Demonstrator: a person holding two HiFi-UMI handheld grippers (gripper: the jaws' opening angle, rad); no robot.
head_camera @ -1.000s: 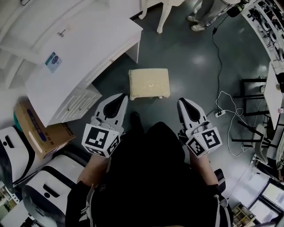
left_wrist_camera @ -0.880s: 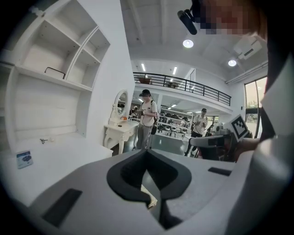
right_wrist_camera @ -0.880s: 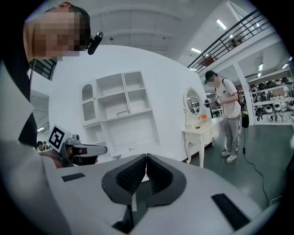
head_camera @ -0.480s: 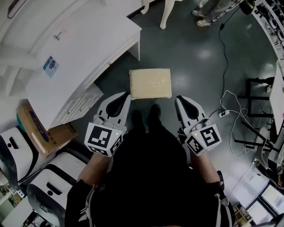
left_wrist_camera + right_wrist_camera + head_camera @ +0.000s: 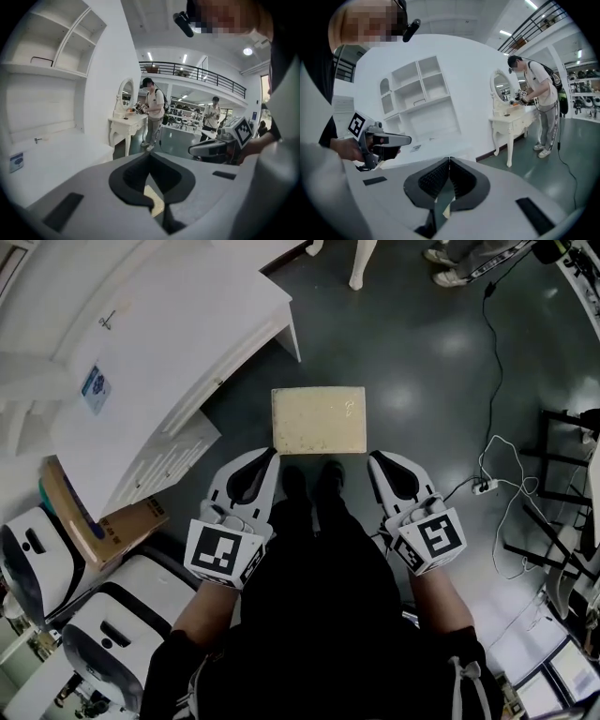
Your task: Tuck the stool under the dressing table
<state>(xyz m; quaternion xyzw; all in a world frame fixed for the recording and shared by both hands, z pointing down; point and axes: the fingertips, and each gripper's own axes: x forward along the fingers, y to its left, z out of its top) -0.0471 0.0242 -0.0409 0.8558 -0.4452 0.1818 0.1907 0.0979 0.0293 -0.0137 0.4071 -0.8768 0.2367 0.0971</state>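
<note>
— Where is the stool (image 5: 319,420)?

— On the dark floor (image 5: 422,362), straight ahead of the person's shoes (image 5: 311,482). Its cream top shows square-on in the head view. It stands beside the front edge of the dressing table (image 5: 178,324), fully out from under it.

— And the tools?

— The left gripper (image 5: 270,455) has its jaws together with nothing between them; its own view shows the dark pads meeting at the tip. The right gripper (image 5: 374,457) is the same: jaws closed, empty. A sliver of cream stool shows through the gap below each pair of pads.

— How near are they to the stool?

— Each tip sits just at a near corner, left gripper at the left one, right gripper at the right. I cannot tell whether either touches it.

— Any writing to read?

— Little. A sticker (image 5: 93,389) with a blue picture lies on the white table top, its print too small to read. A cardboard box (image 5: 98,526) beside the table carries blue lettering, also unreadable from here. Each gripper's cube bears black-and-white square markers, left cube (image 5: 222,552) and right cube (image 5: 432,539), with no words.

— Anything else around?

— A white cable (image 5: 502,479) loops over the floor on the right. In the right gripper view a second white table with an oval mirror (image 5: 500,87) stands farther off, and a person (image 5: 541,101) stands at it.
</note>
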